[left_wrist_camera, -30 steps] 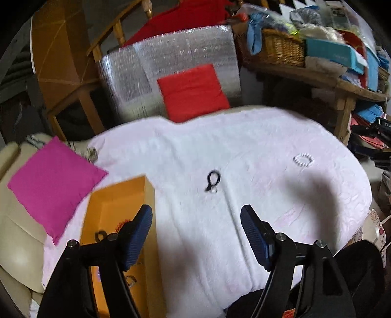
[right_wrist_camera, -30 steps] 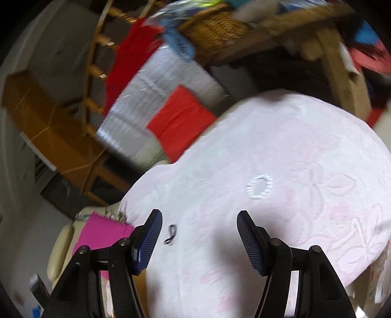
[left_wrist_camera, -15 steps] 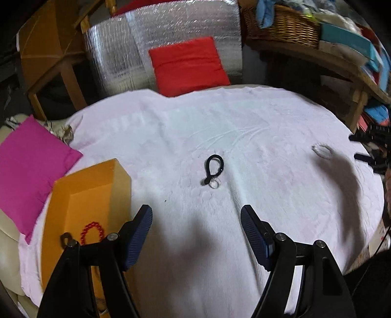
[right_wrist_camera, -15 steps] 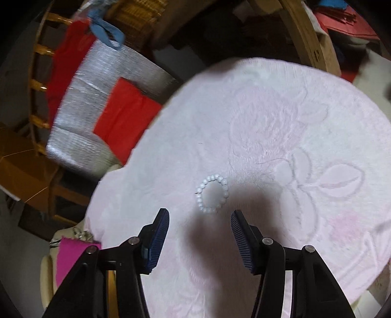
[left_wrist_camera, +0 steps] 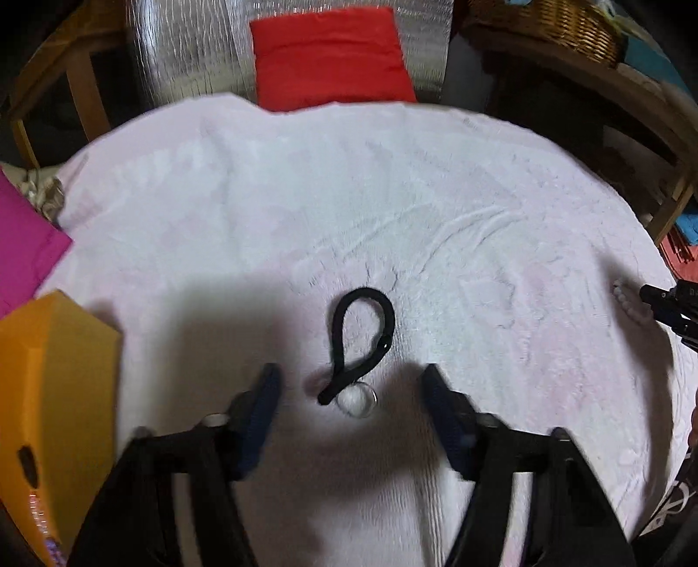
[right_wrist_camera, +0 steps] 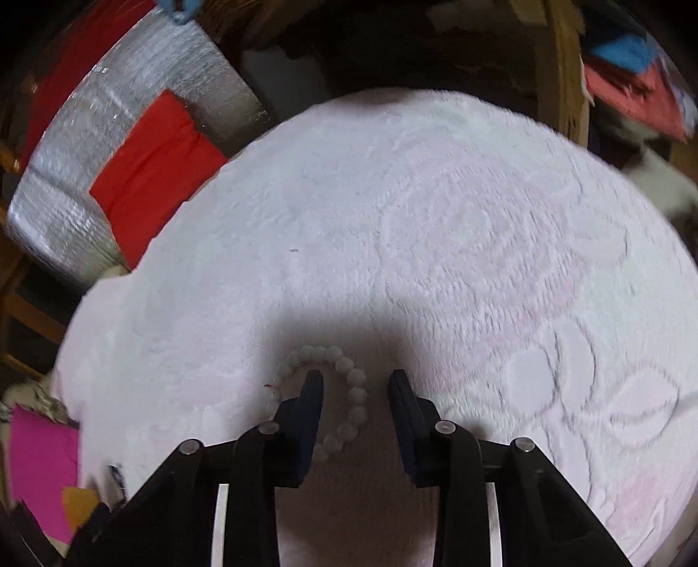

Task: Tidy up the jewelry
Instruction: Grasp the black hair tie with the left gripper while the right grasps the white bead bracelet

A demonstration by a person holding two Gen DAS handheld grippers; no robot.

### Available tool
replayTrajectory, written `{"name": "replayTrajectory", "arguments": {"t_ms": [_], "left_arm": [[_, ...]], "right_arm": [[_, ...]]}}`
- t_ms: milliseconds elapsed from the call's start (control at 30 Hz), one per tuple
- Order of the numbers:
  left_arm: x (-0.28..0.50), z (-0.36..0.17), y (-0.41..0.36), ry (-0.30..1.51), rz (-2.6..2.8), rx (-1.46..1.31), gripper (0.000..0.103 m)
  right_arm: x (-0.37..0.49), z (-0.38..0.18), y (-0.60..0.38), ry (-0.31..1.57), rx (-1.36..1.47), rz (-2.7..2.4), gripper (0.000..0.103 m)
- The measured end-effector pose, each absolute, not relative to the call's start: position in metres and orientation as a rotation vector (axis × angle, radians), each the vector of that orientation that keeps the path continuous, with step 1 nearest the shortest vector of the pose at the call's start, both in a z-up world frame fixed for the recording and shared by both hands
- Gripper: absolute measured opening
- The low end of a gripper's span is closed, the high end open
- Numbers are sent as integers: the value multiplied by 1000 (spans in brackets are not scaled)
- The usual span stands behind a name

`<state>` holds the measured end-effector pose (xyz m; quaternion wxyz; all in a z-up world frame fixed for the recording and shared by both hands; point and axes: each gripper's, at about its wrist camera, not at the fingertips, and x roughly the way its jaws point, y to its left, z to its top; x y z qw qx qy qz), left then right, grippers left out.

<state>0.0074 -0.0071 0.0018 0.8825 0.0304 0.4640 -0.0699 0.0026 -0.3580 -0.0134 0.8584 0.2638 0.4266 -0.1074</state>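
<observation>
A black cord loop with a clear ring (left_wrist_camera: pixel 357 344) lies on the white towel (left_wrist_camera: pixel 349 196). My left gripper (left_wrist_camera: pixel 349 384) is open, low over the towel, its fingers on either side of the loop's ring end. A white bead bracelet (right_wrist_camera: pixel 344 392) lies on the towel in the right wrist view. My right gripper (right_wrist_camera: pixel 355 379) is open with the bracelet's right side between its fingers; the left finger hides part of the bracelet. The bracelet (left_wrist_camera: pixel 628 303) and the right gripper's tip also show at the left wrist view's right edge.
An orange box (left_wrist_camera: pixel 52 392) stands at the towel's left edge. A magenta cushion (left_wrist_camera: pixel 22 248) lies beyond it. A red cushion (left_wrist_camera: pixel 327 56) leans on a silver foil pad (left_wrist_camera: pixel 187 48) behind the towel. A wooden bench with a wicker basket (left_wrist_camera: pixel 554 22) stands at the back right.
Both grippers have moved down and forward. The left now straddles the black loop; the right now straddles the bead bracelet and its fingers have narrowed a little.
</observation>
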Motion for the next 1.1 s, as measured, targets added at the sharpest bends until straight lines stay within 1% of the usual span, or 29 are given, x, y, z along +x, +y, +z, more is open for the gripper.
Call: {"name": "replayTrajectory", "arguments": {"t_ms": [33, 67, 100, 167, 267, 333, 633, 900, 1100], "left_arm": [[9, -2, -7, 974, -164, 47, 45], [10, -3, -7, 962, -172, 36, 42], [9, -2, -7, 948, -174, 36, 34], [9, -2, -9, 941, -191, 30, 24], [7, 1, -10, 930, -194, 26, 23], [4, 2, -11, 924, -197, 27, 10], [-21, 35, 4, 848, -205, 27, 10], [-54, 69, 18, 779, -127, 71, 10], [-75, 84, 24, 740, -77, 104, 10]], "right_arm": [[4, -13, -354, 899, 523, -236, 28], [6, -12, -350, 904, 490, -247, 18], [6, -12, -347, 909, 454, -252, 13], [6, -10, -341, 904, 424, -253, 11], [5, -6, -330, 887, 394, -246, 11], [5, -3, -324, 876, 407, -218, 11], [-7, 18, -305, 796, 563, -43, 11], [-9, 28, -257, 766, 531, 64, 11], [-10, 32, -227, 759, 505, 120, 11]]}}
